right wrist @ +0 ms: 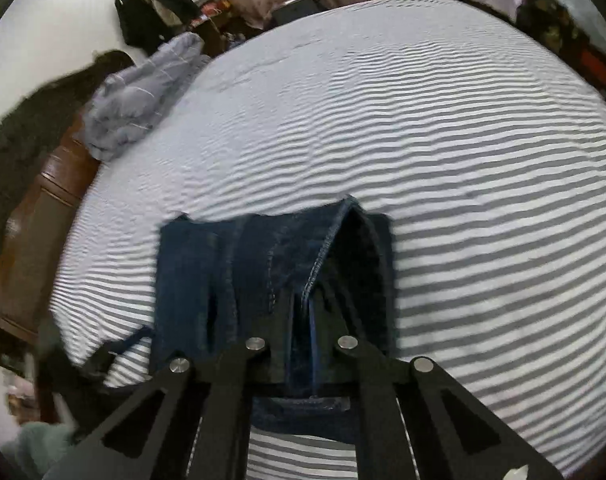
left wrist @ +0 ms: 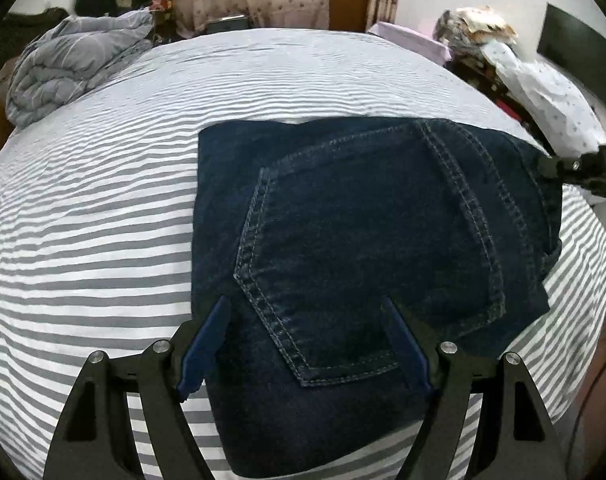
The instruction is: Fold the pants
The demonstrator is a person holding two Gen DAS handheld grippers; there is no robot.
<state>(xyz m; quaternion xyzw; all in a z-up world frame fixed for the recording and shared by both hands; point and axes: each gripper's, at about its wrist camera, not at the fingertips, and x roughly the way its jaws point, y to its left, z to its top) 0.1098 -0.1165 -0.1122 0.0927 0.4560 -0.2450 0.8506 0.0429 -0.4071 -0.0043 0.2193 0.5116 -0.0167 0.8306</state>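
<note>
Dark blue jeans (left wrist: 363, 248) lie folded into a compact block on the striped bed, back pocket up. My left gripper (left wrist: 307, 308) is open just above the near end of the jeans, its blue pads either side of the pocket, holding nothing. My right gripper (right wrist: 303, 300) is shut on a fold of the jeans (right wrist: 271, 264) at their edge; its black tip also shows at the right of the left wrist view (left wrist: 559, 168).
The bed (left wrist: 103, 220) has a grey-and-white striped sheet. A crumpled grey duvet (left wrist: 75, 64) lies at the far left corner. A wooden bed frame (right wrist: 43, 208) runs along the left. Pillows and clutter (left wrist: 543, 92) sit at the far right.
</note>
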